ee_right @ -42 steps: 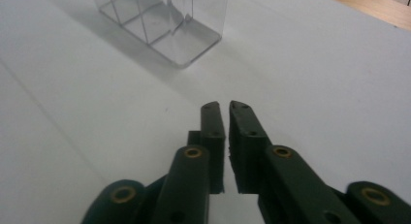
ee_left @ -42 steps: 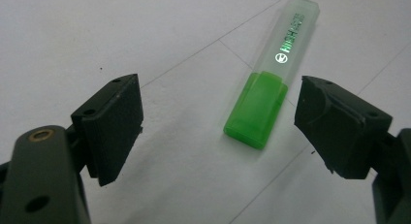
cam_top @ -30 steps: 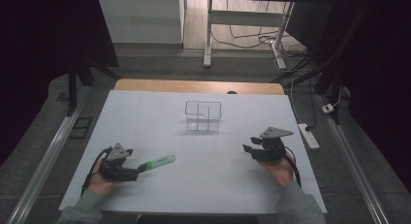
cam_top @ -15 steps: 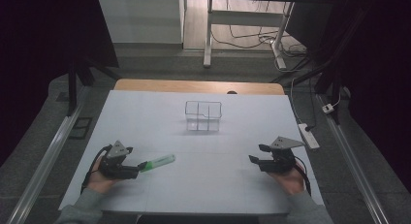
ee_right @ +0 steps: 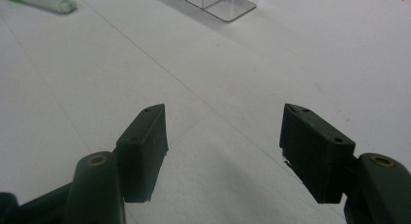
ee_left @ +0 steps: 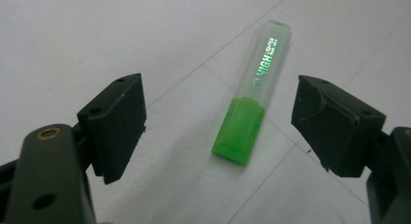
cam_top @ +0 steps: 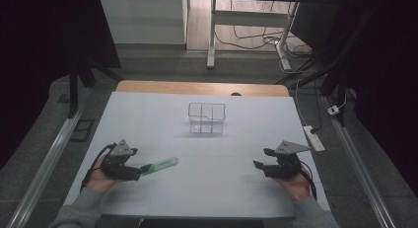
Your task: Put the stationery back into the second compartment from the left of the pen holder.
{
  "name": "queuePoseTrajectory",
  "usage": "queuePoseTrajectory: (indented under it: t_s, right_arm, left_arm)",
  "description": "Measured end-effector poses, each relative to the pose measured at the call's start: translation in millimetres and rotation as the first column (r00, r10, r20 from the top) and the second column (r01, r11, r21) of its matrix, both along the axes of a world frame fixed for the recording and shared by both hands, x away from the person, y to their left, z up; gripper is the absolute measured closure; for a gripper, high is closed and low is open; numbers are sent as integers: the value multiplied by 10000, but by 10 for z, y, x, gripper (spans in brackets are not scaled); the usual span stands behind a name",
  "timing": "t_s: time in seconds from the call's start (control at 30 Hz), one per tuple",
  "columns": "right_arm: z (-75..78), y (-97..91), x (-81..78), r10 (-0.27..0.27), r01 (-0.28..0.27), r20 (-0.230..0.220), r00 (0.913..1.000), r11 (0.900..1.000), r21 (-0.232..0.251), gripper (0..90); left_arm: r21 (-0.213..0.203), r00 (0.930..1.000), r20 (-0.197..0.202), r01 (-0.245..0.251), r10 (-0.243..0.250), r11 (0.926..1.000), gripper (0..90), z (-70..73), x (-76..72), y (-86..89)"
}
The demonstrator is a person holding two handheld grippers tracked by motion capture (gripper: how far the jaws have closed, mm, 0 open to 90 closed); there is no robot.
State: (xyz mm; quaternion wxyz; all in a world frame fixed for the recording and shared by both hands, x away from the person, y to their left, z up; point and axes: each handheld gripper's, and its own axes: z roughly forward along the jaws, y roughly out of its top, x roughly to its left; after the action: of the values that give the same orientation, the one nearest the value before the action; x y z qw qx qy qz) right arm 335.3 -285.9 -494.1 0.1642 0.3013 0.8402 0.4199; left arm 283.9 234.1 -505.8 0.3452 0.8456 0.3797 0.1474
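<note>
In the lower left of the high view, the left gripper [cam_top: 143, 170] has its fingers released around the green highlighter [ee_left: 252, 100], which lies flat on the white worktop [cam_top: 217, 188]. At lower right, the right gripper [cam_top: 262, 159] has just been opening its fingers, nothing between them. Farther up at centre stands the clear divided box [cam_top: 207, 118].

The green highlighter [ee_left: 252, 105] lying on the table bears the word "HIGH" and smaller, unreadable lettering beside it.

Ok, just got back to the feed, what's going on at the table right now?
A person holds a gripper in each hand. The left gripper is open around a green highlighter lying on the white table, not gripping it. The right gripper, jaws just opened, holds nothing. A clear divided box waits mid-table.
</note>
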Motion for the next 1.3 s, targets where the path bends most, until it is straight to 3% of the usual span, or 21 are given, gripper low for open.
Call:
queuePoseTrajectory:
  t_s: [0.1,0.23,0.43,0.87,1.1,1.2,1.3]
  right_arm:
    - [-1,-13,0,11,-11,-12,10000,10000,72,336]
    - [-3,-26,4,-19,19,-3,10000,9999,99,336]
    - [-15,-15,12,-23,22,-56,10000,9999,-128,335]
    - [-58,37,23,156,-162,-130,9998,9990,-408,335]
    - [-62,32,28,133,-141,-176,9998,9989,-451,336]
    - [-67,34,29,133,-142,-201,9997,9987,-485,336]
    - [-68,32,31,127,-137,-206,9997,9986,-503,335]
  left_arm:
    - [71,9996,-143,232,-231,9997,203,25,26,-32]
    - [462,9972,-459,608,-587,9971,199,53,70,-74]
    - [762,9945,-665,858,-808,9934,203,103,143,-114]
    - [1401,9800,-1380,1626,-1433,9767,232,83,235,-155]
    - [2043,9599,-2088,2297,-1869,9516,272,-42,310,-255]
    - [2366,9494,-2303,2675,-2136,9341,312,-64,337,-294]
    - [2555,9422,-2411,2931,-2328,9213,344,-68,349,-326]
